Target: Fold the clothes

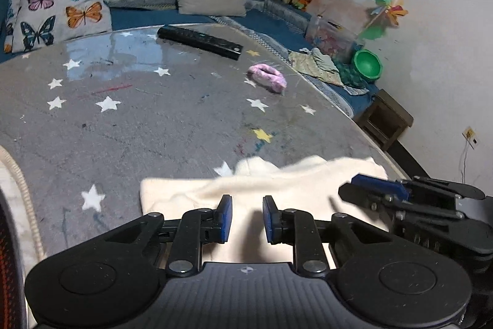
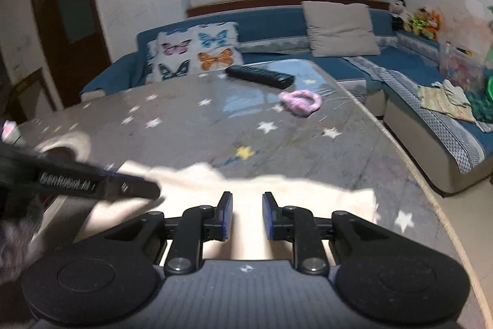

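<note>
On the near edge of the grey star-printed table [image 1: 138, 125] lies a cream garment [image 1: 277, 184], its long axis running left to right across both views, its far edge rumpled. White lettering runs along the left gripper's arm in the right wrist view, too blurred to read, perhaps a maker's name. Over the cloth, the left gripper [image 1: 246, 215] has its jaws parted with nothing between the blue pads. Likewise the right gripper [image 2: 246, 215] stands apart and holds nothing. Farther back sit a black remote [image 1: 200, 41] and a pink fuzzy ring [image 1: 267, 77].
</note>
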`<action>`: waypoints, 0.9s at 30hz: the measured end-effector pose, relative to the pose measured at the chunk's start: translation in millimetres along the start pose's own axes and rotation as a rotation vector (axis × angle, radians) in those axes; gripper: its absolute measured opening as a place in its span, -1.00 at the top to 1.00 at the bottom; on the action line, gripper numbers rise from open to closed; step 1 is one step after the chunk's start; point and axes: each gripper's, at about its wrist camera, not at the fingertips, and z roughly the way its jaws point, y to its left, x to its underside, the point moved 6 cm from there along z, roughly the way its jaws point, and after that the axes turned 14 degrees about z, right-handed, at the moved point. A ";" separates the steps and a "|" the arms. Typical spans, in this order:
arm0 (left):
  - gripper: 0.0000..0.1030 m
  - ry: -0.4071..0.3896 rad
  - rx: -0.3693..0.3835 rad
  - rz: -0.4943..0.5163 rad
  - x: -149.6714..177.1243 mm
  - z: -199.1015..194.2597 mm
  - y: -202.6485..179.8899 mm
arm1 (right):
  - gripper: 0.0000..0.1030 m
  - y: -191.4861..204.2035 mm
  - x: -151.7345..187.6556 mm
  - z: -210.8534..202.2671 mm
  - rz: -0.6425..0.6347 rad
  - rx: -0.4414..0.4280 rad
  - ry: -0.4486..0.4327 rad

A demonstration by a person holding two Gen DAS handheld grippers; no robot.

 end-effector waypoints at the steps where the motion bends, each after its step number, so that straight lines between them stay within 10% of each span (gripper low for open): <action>1: 0.56 -0.002 0.003 0.012 3.1 -5.1 -4.0 | 0.59 3.0 6.4 -5.6 -0.010 -0.009 0.008; 27: 0.56 -0.024 -0.076 0.070 78.0 -65.0 -18.2 | 0.43 64.2 82.2 -33.8 -0.193 -0.053 0.011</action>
